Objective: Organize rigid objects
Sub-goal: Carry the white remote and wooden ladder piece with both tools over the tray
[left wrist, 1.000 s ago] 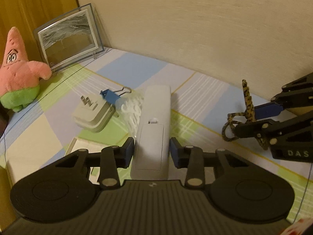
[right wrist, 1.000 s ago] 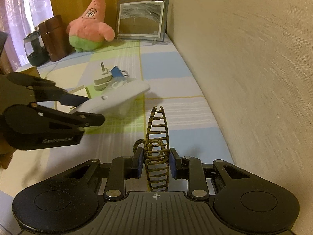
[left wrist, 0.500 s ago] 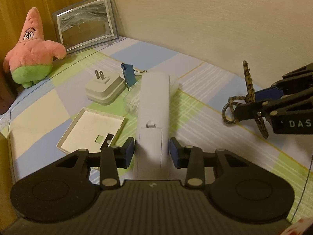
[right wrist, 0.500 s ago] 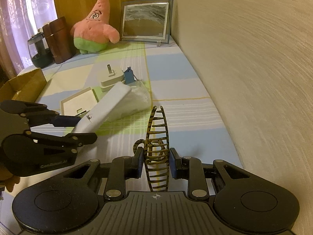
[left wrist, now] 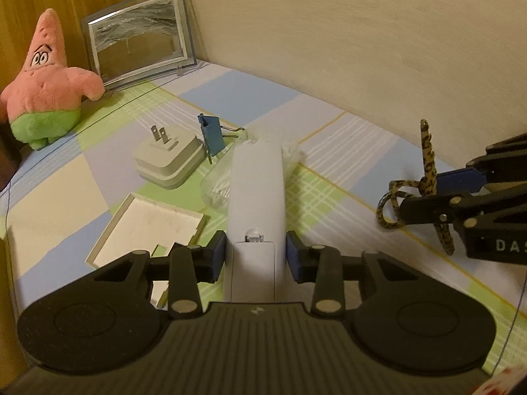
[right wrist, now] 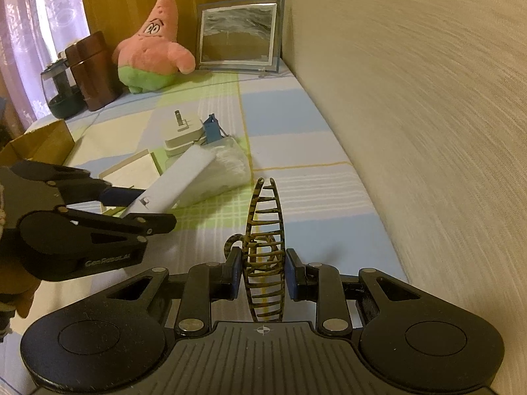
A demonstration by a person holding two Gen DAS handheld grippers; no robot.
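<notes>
My left gripper (left wrist: 256, 256) is shut on a long white remote control (left wrist: 257, 191), held off the checked cloth and pointing away from me. From the right wrist view the same remote control (right wrist: 178, 181) slants up out of the left gripper (right wrist: 138, 209). My right gripper (right wrist: 262, 273) is shut on a leopard-print hair claw clip (right wrist: 265, 250), which stands upright between the pads. That hair claw clip (left wrist: 428, 171) shows at the right of the left wrist view, in the right gripper (left wrist: 438, 194).
On the cloth lie a white plug adapter (left wrist: 169, 161), a blue binder clip (left wrist: 212, 135), a clear plastic bag (left wrist: 217, 187) and a shallow white tray (left wrist: 148, 227). A pink star plush (left wrist: 42, 89), a picture frame (left wrist: 141, 36), a brown container (right wrist: 92, 69) and a cardboard box (right wrist: 36, 141) stand behind and left. A wall runs along the right.
The left gripper has lifted and pulled back with the remote, so the white tray and more of the cloth show beneath. The right gripper has stayed in place with the clip.
</notes>
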